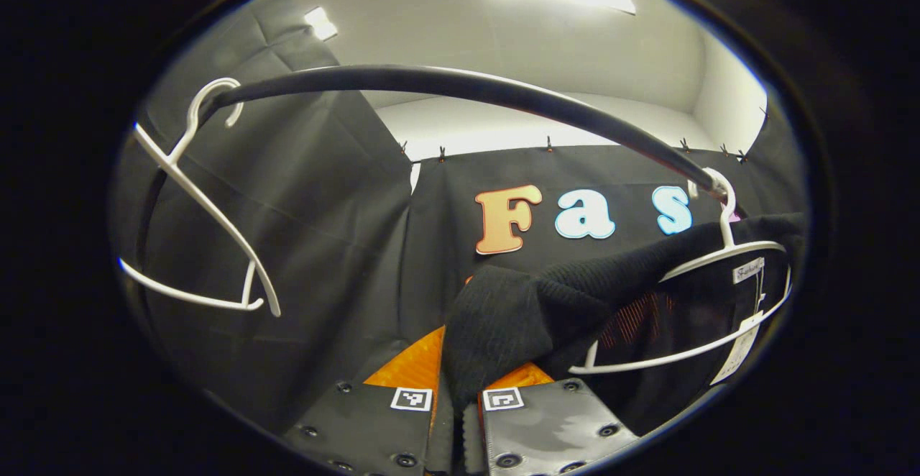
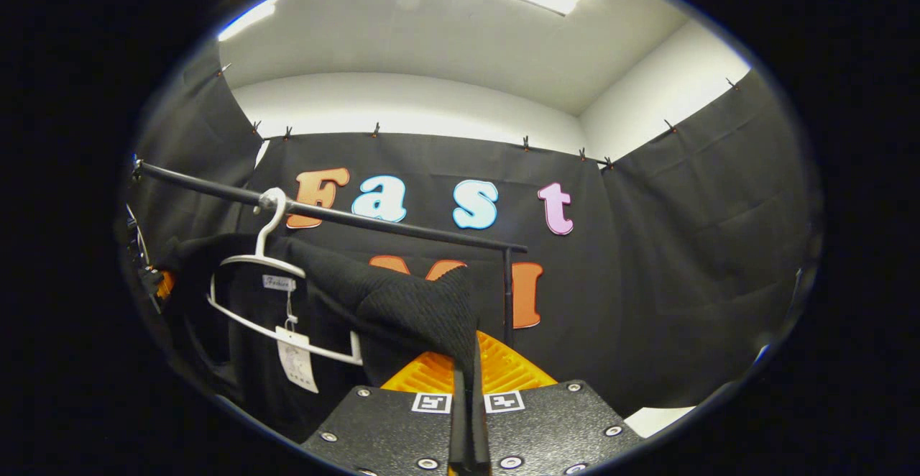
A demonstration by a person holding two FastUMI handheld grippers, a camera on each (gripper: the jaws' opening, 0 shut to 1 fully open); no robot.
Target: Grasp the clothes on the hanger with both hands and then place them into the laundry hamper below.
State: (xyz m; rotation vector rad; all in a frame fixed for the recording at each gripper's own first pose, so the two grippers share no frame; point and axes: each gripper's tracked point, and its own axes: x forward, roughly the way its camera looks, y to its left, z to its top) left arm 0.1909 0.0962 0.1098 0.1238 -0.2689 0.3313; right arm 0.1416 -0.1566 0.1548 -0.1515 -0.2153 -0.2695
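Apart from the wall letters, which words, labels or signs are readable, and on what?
White woven neck label on the black knitted garment: script too small to read.
White paper hang tag below it: print too blurred.
Black-and-white square markers on the right hand-held gripper: patterns, no words.

Right tongs (image 2: 468, 382) clamped on black garment (image 2: 417, 307), hanger (image 2: 267, 275) hooked over rail (image 2: 359, 218).

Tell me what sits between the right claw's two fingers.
In the right gripper view, a fold of the black sweater is pinched between the right claw fingers.
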